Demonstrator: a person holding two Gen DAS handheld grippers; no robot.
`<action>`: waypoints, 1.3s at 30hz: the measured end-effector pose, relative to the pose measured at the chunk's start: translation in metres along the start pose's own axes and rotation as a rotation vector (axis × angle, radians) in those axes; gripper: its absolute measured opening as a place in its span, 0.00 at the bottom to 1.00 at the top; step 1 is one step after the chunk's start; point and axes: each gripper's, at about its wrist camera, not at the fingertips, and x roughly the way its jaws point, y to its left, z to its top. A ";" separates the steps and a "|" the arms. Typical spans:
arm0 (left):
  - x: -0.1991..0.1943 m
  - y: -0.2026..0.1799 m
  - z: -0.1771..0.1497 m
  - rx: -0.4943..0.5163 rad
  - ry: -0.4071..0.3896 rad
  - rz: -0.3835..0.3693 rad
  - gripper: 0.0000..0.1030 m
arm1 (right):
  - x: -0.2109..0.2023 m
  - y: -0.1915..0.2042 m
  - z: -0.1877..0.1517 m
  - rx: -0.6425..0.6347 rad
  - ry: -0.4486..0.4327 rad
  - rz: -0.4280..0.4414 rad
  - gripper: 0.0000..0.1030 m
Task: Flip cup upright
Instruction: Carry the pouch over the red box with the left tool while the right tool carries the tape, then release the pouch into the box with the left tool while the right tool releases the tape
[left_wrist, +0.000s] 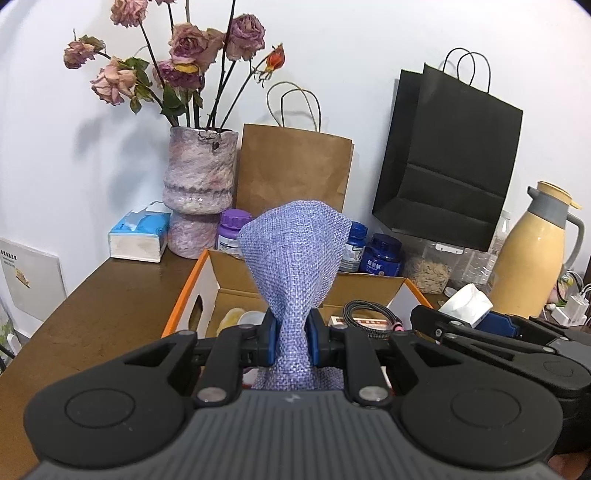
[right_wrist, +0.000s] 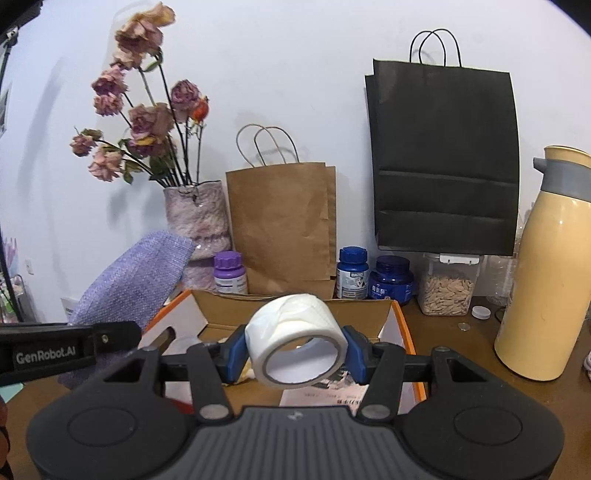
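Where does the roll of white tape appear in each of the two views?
Left wrist view: roll of white tape at lower right, in the right gripper.
Right wrist view: tape at centre, between the blue pads.
Shared landmark: black paper bag.

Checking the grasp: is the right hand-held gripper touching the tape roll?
Touching. The right wrist view shows the right hand-held gripper with both blue pads pressed against the white tape roll.
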 end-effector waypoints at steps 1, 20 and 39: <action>0.004 -0.001 0.001 0.000 0.002 0.000 0.17 | 0.005 0.000 0.001 -0.003 0.003 -0.005 0.51; 0.089 -0.012 0.012 0.046 0.059 0.035 0.16 | 0.072 -0.014 0.010 -0.033 0.071 0.016 0.51; 0.105 -0.002 0.006 0.066 0.080 0.132 0.87 | 0.094 -0.022 -0.005 -0.016 0.138 -0.044 0.85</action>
